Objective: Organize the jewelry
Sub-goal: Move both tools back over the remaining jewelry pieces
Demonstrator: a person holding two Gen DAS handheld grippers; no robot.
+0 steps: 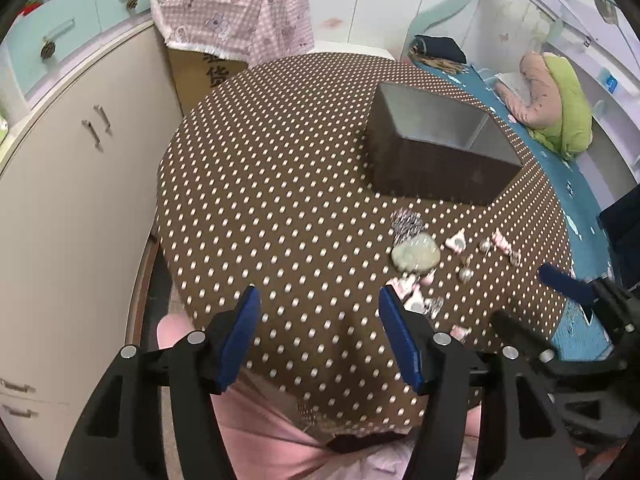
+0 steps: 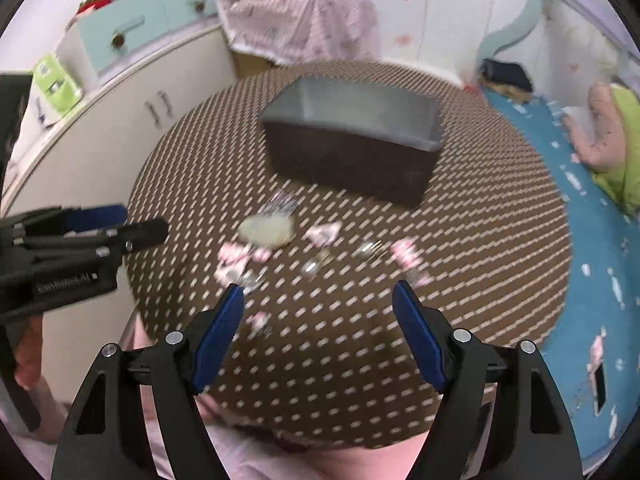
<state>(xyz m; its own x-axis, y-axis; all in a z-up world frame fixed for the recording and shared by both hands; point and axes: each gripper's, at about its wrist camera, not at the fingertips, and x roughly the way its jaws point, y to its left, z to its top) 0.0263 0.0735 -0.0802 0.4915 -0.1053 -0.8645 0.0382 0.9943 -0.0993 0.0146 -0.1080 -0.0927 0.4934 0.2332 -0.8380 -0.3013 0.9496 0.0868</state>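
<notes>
On the dotted table (image 1: 280, 208), jewelry (image 1: 416, 254) lies unsorted beside the dark box (image 1: 432, 160); left gripper (image 1: 318, 330) and right gripper (image 2: 318, 330) gape empty

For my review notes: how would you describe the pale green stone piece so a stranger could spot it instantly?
Find the round polka-dot table with the dark open box on it. Just in front of the box lies a scatter of small jewelry. The pale green stone is the largest piece there, a smooth rounded lump, unlike the tiny pink and silvery bits around it.
</notes>
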